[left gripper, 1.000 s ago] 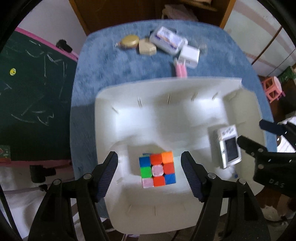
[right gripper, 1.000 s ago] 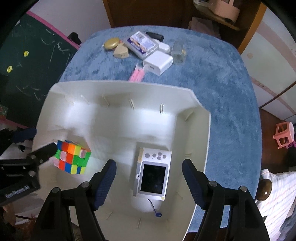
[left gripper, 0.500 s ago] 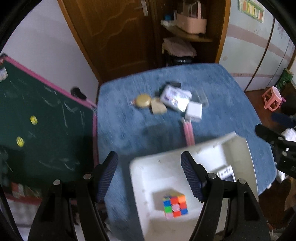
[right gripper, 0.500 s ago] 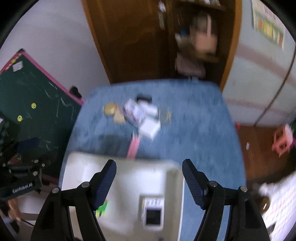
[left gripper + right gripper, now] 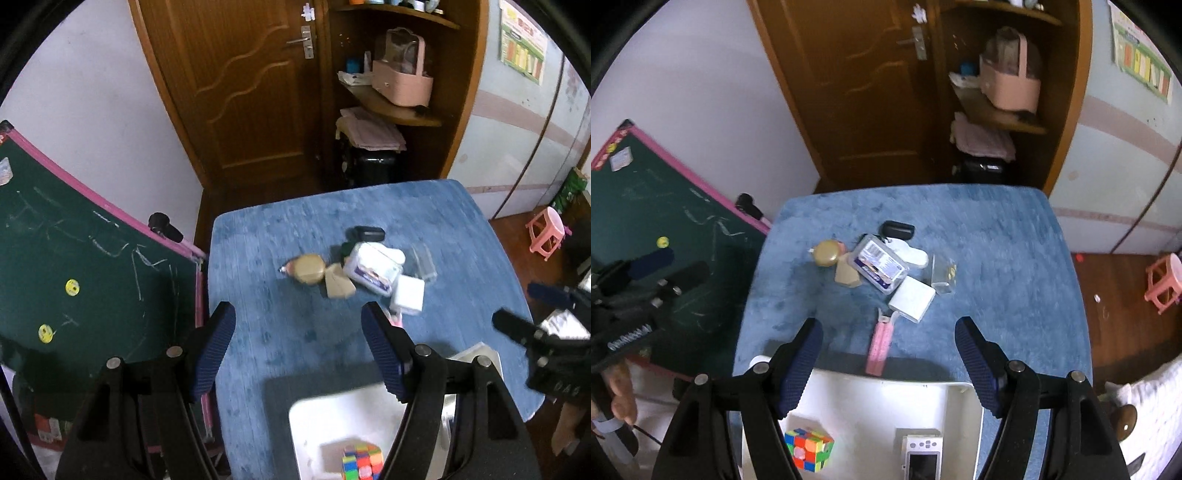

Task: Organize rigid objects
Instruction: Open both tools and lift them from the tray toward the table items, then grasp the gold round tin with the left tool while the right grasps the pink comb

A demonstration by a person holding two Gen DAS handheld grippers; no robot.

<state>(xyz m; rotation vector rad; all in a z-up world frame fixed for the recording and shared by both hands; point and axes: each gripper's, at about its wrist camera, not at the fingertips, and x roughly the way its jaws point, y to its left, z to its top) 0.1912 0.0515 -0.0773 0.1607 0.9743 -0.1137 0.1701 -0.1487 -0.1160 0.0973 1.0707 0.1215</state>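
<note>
A white bin (image 5: 956, 410) at the table's near edge holds a colourful puzzle cube (image 5: 809, 447) and a small white camera (image 5: 921, 456); the cube (image 5: 362, 461) also shows low in the left wrist view. My left gripper (image 5: 298, 347) and right gripper (image 5: 888, 360) both hang open and empty, high above the bin's far side. Farther out lies a cluster: a gold round case (image 5: 828, 252), a tan block (image 5: 846, 275), a clear lidded box (image 5: 880, 263), a white square box (image 5: 911, 303), a pink strip (image 5: 880, 345), a clear small case (image 5: 943, 275) and a black case (image 5: 897, 229).
The blue-covered table (image 5: 997, 258) has a green chalkboard (image 5: 74, 280) leaning at its left side. Behind it are a wooden door (image 5: 251, 92) and a corner shelf with a pink basket (image 5: 402, 81). A pink stool (image 5: 1163, 282) stands on the floor at right.
Both grippers have risen and pulled back from inside the bin, tilting up so the far table and room come into view. The cube and camera stay in the bin.
</note>
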